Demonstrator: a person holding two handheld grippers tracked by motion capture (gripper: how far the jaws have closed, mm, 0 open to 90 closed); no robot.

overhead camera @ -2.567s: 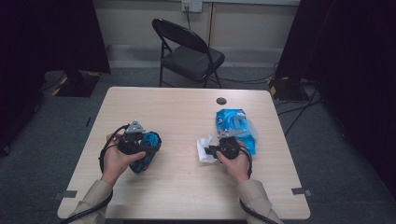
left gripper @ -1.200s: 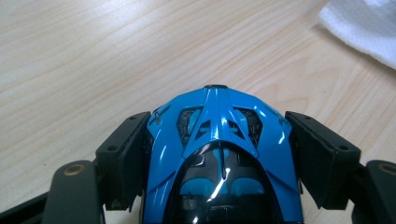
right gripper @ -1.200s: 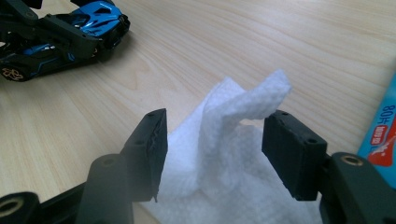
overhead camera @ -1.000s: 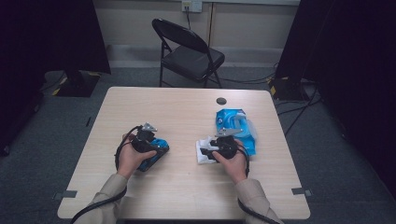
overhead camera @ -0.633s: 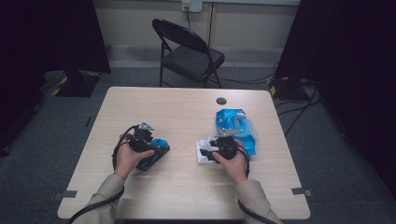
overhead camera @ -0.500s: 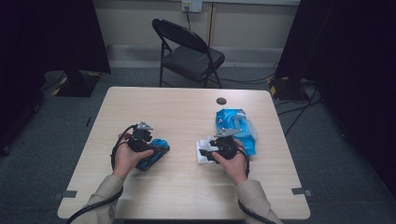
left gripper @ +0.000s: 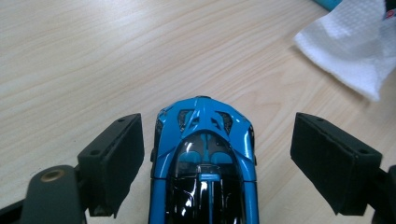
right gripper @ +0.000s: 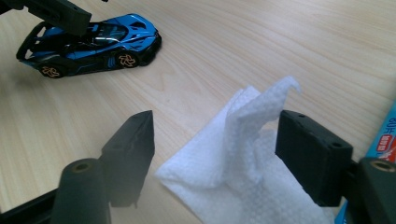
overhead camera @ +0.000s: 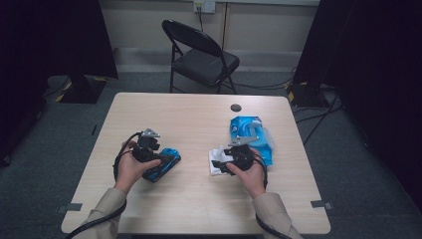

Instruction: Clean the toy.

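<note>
Pale wood counter. Left gripper fingers wide apart, straddling blue toy car, likely steadying. Right gripper fingers spread over white wipe, nothing gripped, lower centre.

A light wooden rectangular worktop is standing on grey carpeted floor. A black metal folding chair is sitting beyond it, facing a pale wall. Dark curtains are hanging at both sides.
</note>
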